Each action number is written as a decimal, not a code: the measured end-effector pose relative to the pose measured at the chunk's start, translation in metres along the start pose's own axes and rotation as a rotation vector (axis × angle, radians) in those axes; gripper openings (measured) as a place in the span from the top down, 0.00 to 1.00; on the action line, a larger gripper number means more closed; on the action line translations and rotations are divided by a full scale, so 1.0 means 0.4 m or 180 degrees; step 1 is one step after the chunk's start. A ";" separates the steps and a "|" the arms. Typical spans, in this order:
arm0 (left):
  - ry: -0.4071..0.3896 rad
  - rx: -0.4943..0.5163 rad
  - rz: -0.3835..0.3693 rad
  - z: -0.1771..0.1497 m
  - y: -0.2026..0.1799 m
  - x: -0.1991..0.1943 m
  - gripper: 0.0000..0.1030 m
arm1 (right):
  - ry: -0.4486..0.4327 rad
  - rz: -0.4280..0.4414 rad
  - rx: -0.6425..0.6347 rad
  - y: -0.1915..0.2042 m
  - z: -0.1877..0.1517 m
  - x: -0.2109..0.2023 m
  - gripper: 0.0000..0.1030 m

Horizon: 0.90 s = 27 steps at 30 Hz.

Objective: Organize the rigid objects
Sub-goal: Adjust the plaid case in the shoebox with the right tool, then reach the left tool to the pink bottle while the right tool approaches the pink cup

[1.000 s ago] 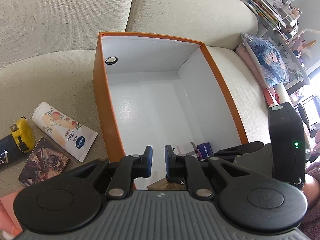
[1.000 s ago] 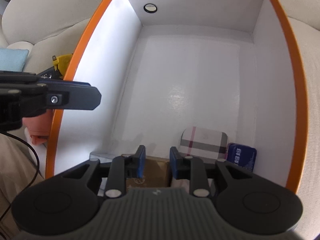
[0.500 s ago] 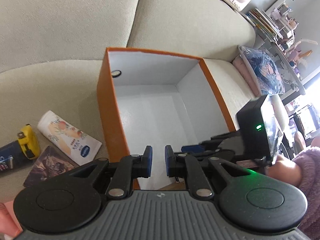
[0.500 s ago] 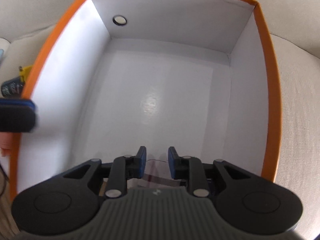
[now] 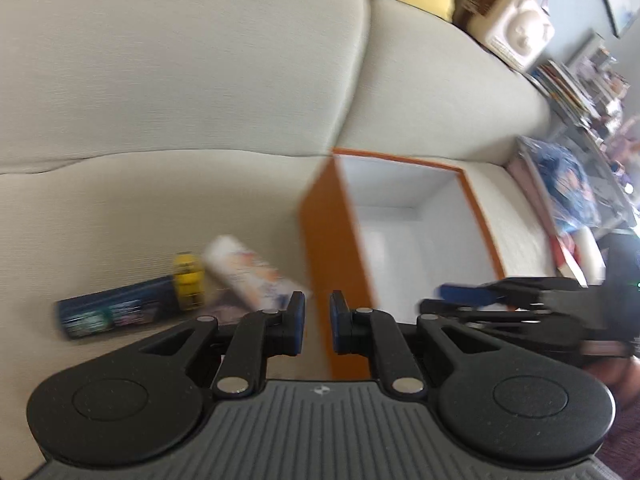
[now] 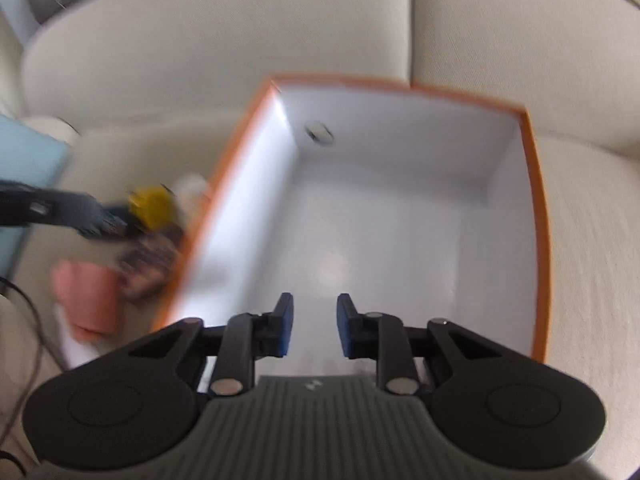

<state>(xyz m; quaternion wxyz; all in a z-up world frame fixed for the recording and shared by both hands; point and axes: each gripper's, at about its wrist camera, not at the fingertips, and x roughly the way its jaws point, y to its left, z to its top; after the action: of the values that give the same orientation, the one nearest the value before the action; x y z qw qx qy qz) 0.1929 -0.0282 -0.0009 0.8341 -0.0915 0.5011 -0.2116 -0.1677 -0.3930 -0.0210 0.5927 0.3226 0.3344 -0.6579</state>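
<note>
While both grippers hang over the sofa (image 5: 180, 92) with nothing held, the main hazards concern the box (image 6: 400, 216) and the loose items beside it. Ahead of the right gripper (image 6: 314, 330) lies the open box; its jaws stand at a moderate gap and are opening, with nothing between them. A careless descent could strike the orange rim and shift the box on the soft cushion.

Ahead and left of the left gripper (image 5: 317, 328), whose jaws are narrow and empty, lie the can (image 5: 116, 312), the tube (image 5: 248, 272) and the yellow tape measure (image 5: 187, 280), touching or nearly so. With jaws this narrow, a reach would likely push an item rather than straddle it. The round can may roll; the crowded tube may drag its neighbour. Blur makes finer detail uncertain.
</note>
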 end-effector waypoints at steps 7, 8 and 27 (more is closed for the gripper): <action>0.0086 -0.0465 0.0361 -0.059 0.169 -0.072 0.81 | -0.0393 0.0509 -0.0149 0.206 0.028 -0.069 0.54; 0.0106 -0.0541 0.0394 -0.071 0.195 -0.075 0.81 | -0.0400 0.0540 -0.0155 0.234 0.026 -0.059 0.54; 0.0550 -0.1322 0.0668 -0.242 0.386 0.018 0.65 | 0.0566 0.0731 -0.0240 0.526 -0.159 0.263 0.54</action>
<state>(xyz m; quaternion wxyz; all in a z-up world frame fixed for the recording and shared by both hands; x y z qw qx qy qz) 0.1515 0.1124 -0.1097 0.7689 -0.1900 0.6100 -0.0232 0.0341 -0.4157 -0.1556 0.6437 0.3932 0.3709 -0.5416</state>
